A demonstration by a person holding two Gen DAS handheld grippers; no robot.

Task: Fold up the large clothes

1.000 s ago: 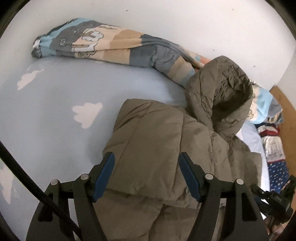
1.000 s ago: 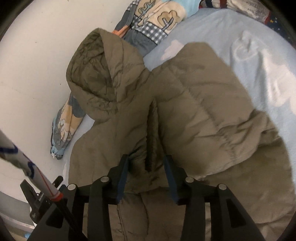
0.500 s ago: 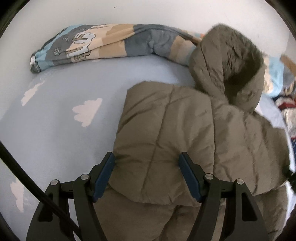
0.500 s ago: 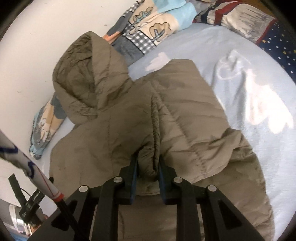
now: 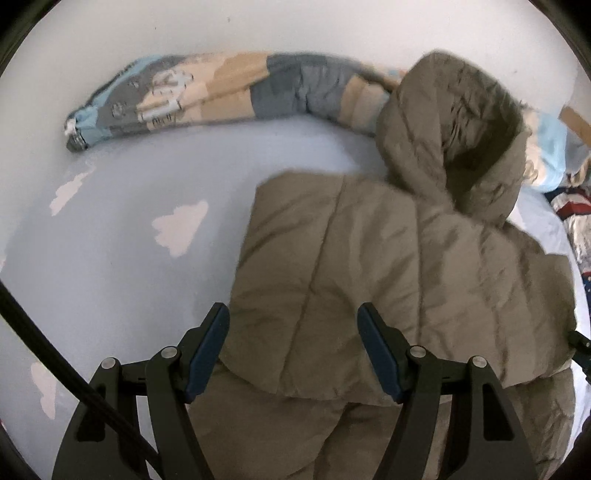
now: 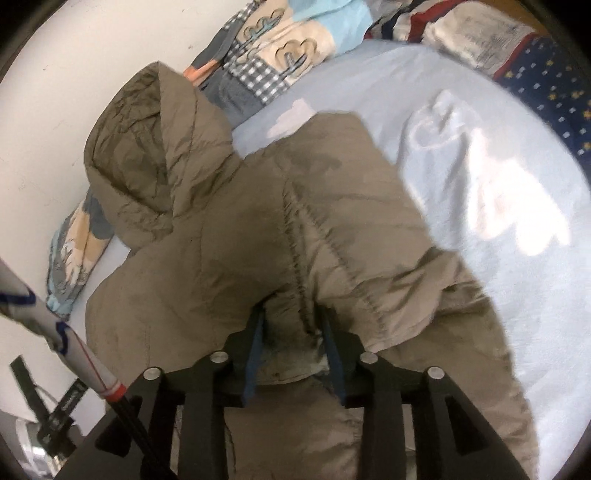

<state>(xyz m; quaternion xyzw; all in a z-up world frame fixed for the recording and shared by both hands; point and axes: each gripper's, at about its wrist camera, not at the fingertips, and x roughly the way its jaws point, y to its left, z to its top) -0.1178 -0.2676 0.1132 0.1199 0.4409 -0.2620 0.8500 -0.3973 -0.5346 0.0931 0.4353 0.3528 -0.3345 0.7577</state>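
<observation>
One jacket (image 5: pixel 369 266), right tool (image 6: pixel 293 332) pinching it, left tool (image 5: pixel 293 347) spread

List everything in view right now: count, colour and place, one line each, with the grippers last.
Olive-brown quilted hooded jacket: one, spread on the bed, hood toward the wall.
Light blue bed sheet with white cloud prints: one, under the jacket.
Patchwork cartoon quilt in blue, grey and beige: one, bunched along the white wall.
Red, white and navy star-print bedding: one pile, far corner of the bed.
Black cable: one, crossing the left wrist view's lower left.
White pole with red and blue markings: one, lower left of the right wrist view.
Left gripper: jaws wide apart over the jacket's edge.
Right gripper: jaws on either side of a raised ridge of jacket fabric.
</observation>
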